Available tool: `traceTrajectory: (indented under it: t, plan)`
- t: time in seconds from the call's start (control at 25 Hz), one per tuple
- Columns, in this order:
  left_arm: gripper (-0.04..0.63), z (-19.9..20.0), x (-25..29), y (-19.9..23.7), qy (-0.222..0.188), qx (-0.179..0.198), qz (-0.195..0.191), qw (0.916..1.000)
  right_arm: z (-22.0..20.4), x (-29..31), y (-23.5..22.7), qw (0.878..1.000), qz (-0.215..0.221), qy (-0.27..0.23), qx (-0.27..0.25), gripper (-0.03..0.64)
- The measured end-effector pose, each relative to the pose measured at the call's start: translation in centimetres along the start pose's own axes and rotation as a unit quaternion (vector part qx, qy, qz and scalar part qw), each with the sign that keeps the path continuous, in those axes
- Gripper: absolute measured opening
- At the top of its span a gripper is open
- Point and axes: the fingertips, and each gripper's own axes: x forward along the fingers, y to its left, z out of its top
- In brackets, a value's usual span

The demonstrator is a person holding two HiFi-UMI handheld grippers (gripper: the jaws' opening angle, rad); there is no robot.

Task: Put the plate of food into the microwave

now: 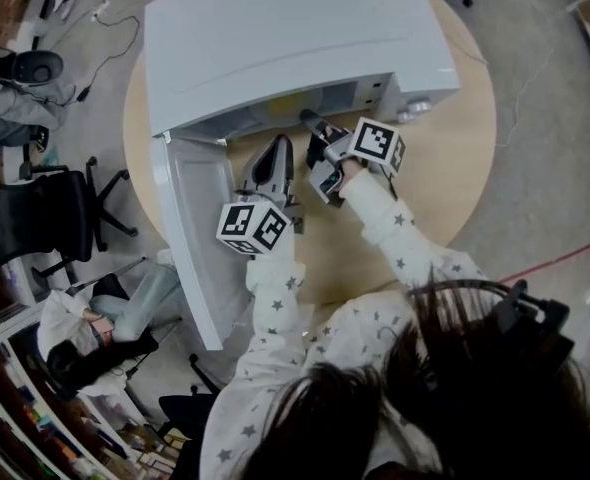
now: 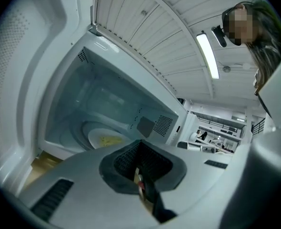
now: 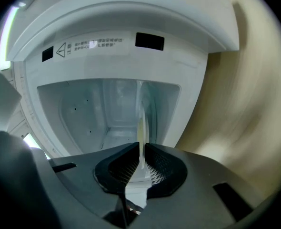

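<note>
Pinched by its thin rim alone, the white plate of yellow food [image 2: 102,136] could tip and spill, or knock the cavity wall, should the grip slip before it lies flat inside the white box microwave [image 1: 275,38] at the round wooden tabletop's [image 1: 470,158] far edge. The right gripper [image 3: 140,151] squeezes that rim; the left gripper [image 2: 139,149], by the open door, is pressed together, apparently empty
</note>
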Motion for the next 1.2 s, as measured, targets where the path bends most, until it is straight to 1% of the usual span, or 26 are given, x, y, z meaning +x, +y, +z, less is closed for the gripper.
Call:
traceTrajectory:
  t: [0.2, 0.24, 0.52, 0.68, 1.04, 1.2]
  plan:
    - [0.002, 0.1, 0.5, 0.6, 0.002, -0.004, -0.002, 1.0000, 0.1, 0.7, -0.3, 1.000, -0.017, -0.004, 0.018, 0.026]
    - [0.002, 0.1, 0.5, 0.7, 0.002, -0.005, -0.002, 1.0000, 0.1, 0.9, -0.3, 1.000, -0.017, -0.004, 0.023, 0.075]
    - [0.002, 0.1, 1.0, 0.6, 0.003, -0.007, -0.001, 1.0000, -0.3, 1.0, 0.1, 0.999, -0.032, 0.011, 0.006, 0.078]
    - [0.002, -0.1, 1.1, 0.5, 0.006, -0.008, -0.002, 0.9999, -0.7, 0.8, -0.1, 0.999, -0.039, 0.019, 0.010, 0.080]
    - [0.002, 0.0, 0.8, -0.4, 0.006, -0.007, -0.005, 0.9999, -1.0, -0.4, 0.3, 0.999, -0.028, 0.022, 0.032, 0.078]
    - [0.002, -0.4, -0.9, -1.3, 0.002, -0.002, -0.010, 1.0000, -2.7, -1.9, 0.6, 0.999, -0.010, 0.034, 0.037, 0.078]
